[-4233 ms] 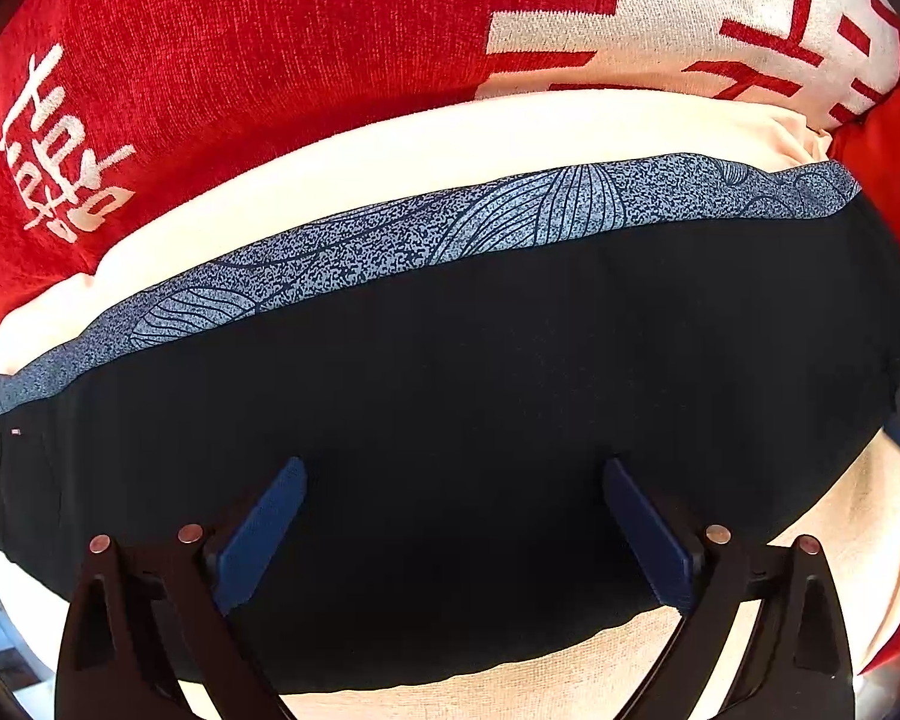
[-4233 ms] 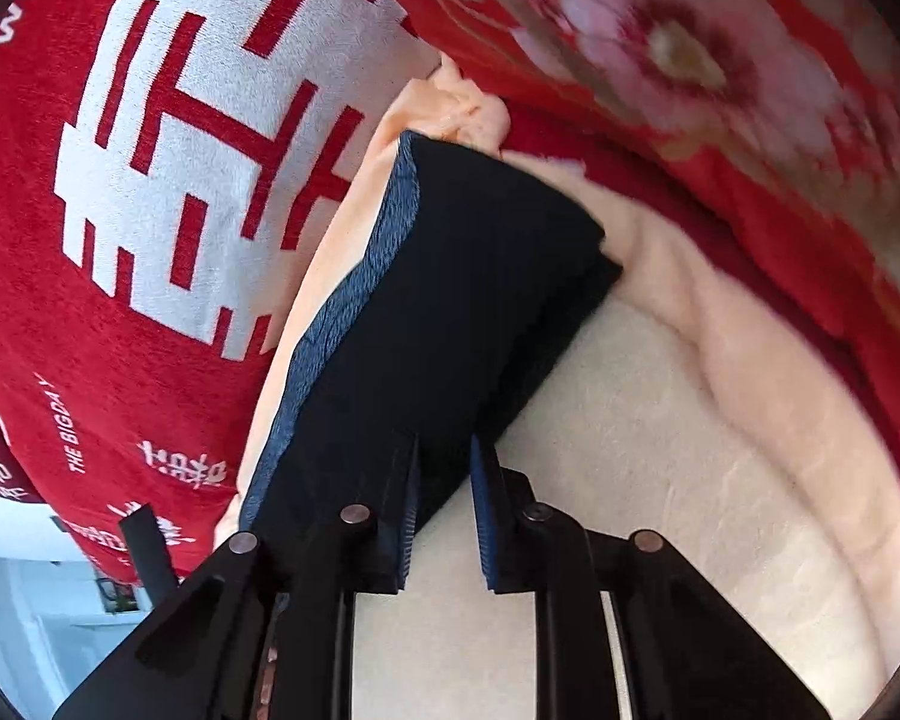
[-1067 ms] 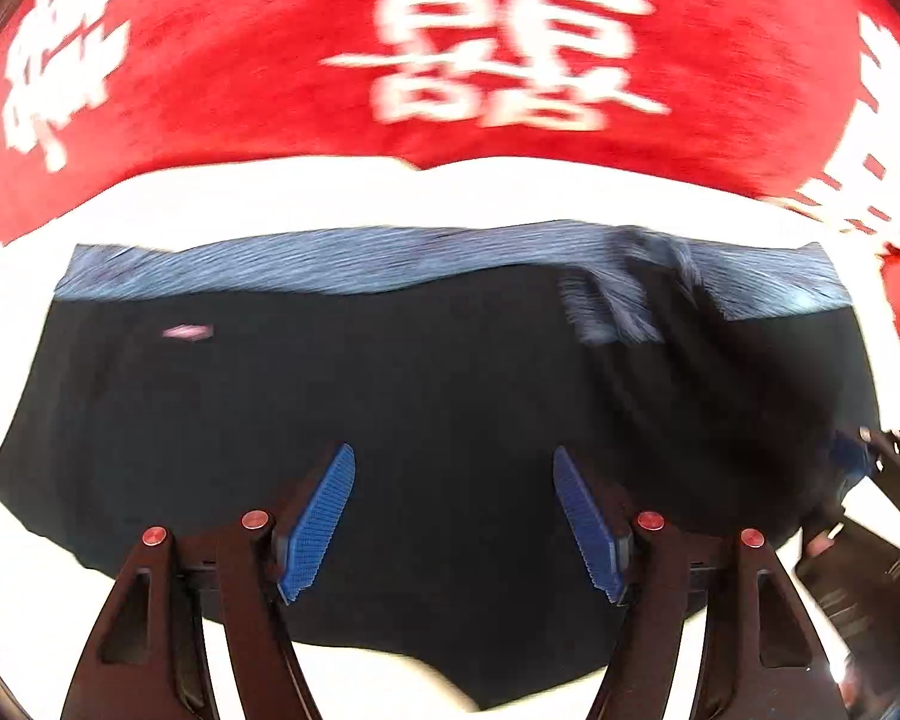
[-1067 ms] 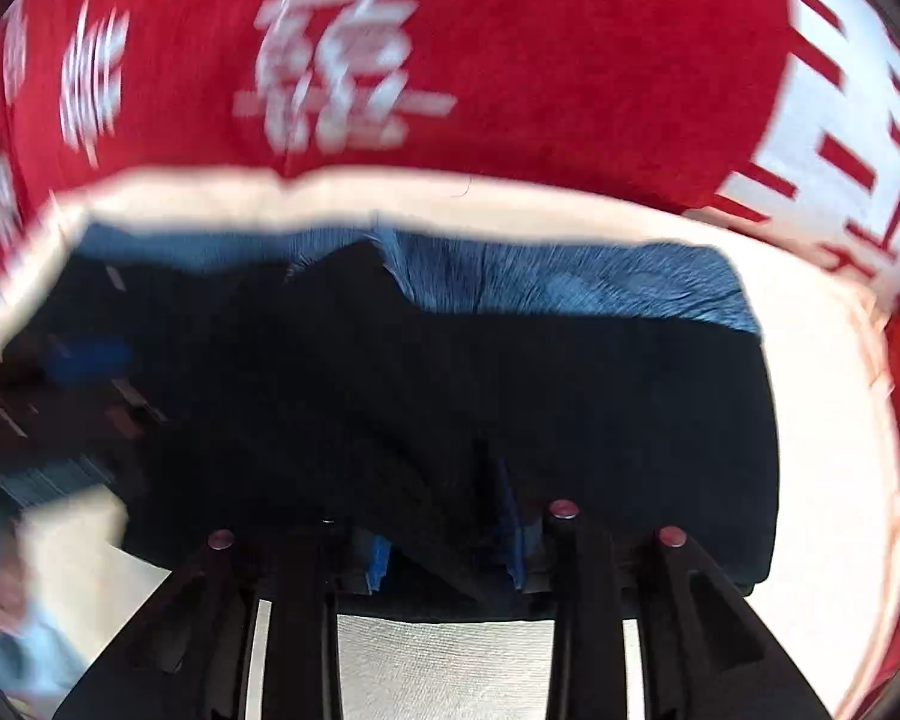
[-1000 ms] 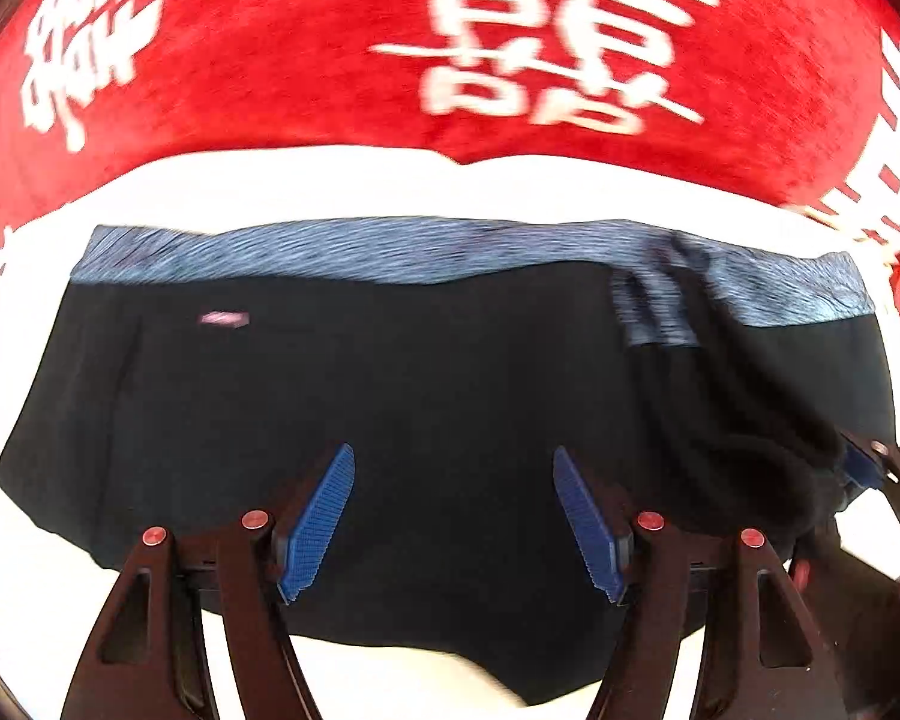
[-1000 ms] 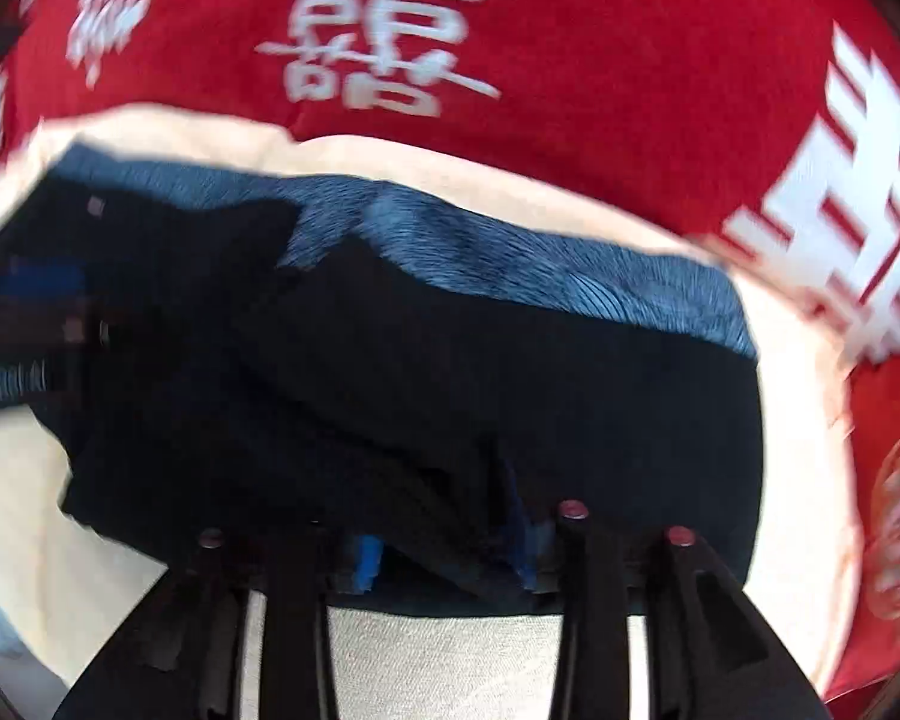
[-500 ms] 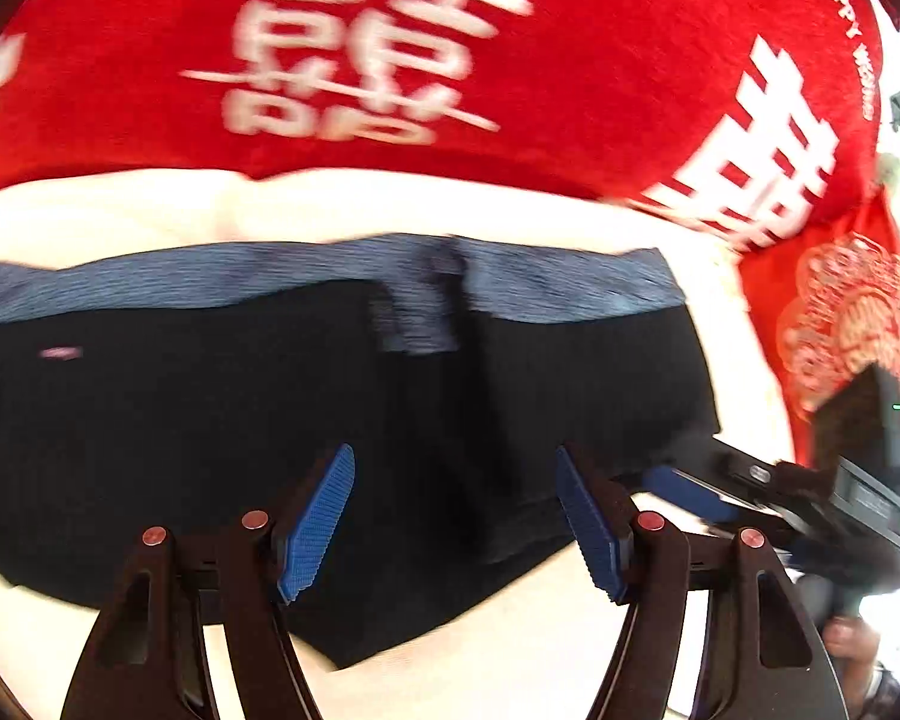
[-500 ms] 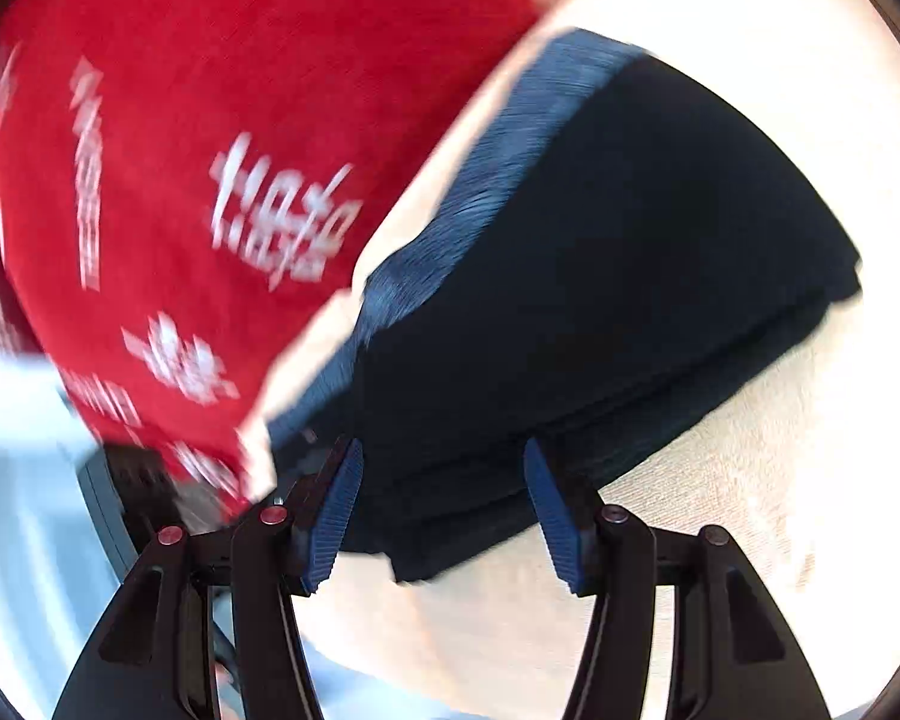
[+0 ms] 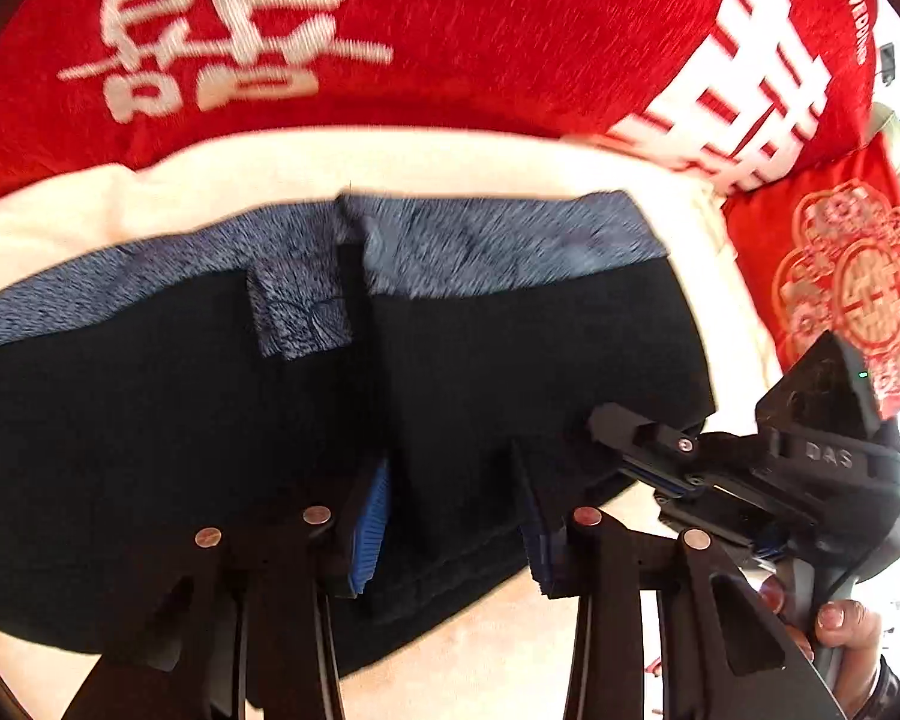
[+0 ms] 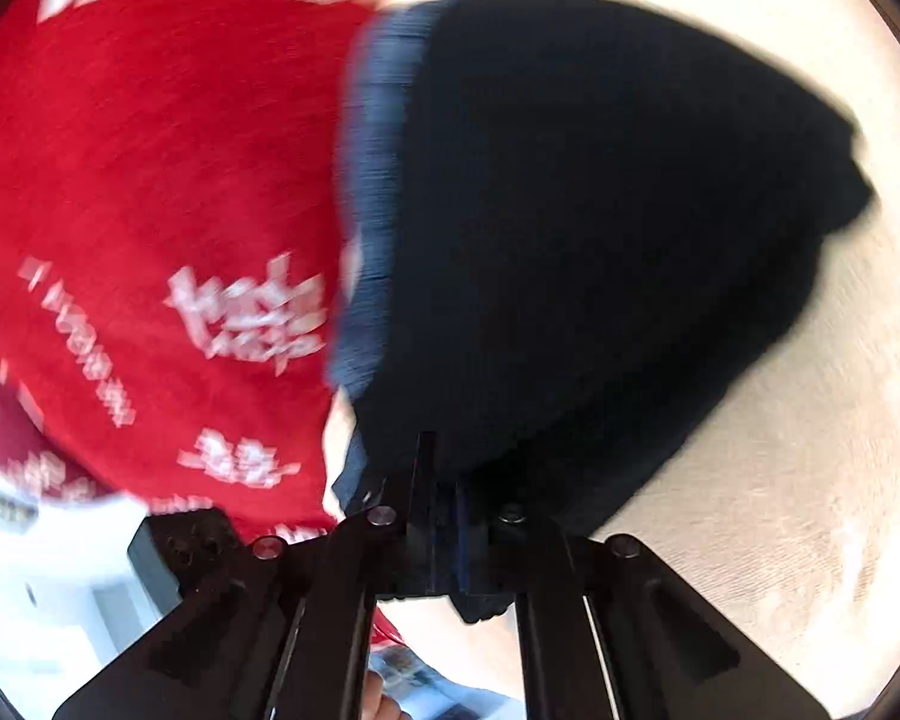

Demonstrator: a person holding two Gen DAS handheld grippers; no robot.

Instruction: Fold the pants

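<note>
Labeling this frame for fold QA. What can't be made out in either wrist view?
- Left wrist view: the pants run off the left edge, so their full length is unknown.
- Left wrist view: the right gripper tips are sunk in dark cloth, so its grip is unclear.
- Right wrist view: motion blur smears the red blanket lettering and the waistband pattern.

The right gripper [image 10: 444,516] has its jaws closed on the near edge of the black pants [image 10: 600,228], as far as motion blur allows. The pants lie on a cream blanket [image 10: 780,480], beside a red cloth [image 10: 150,180].
</note>
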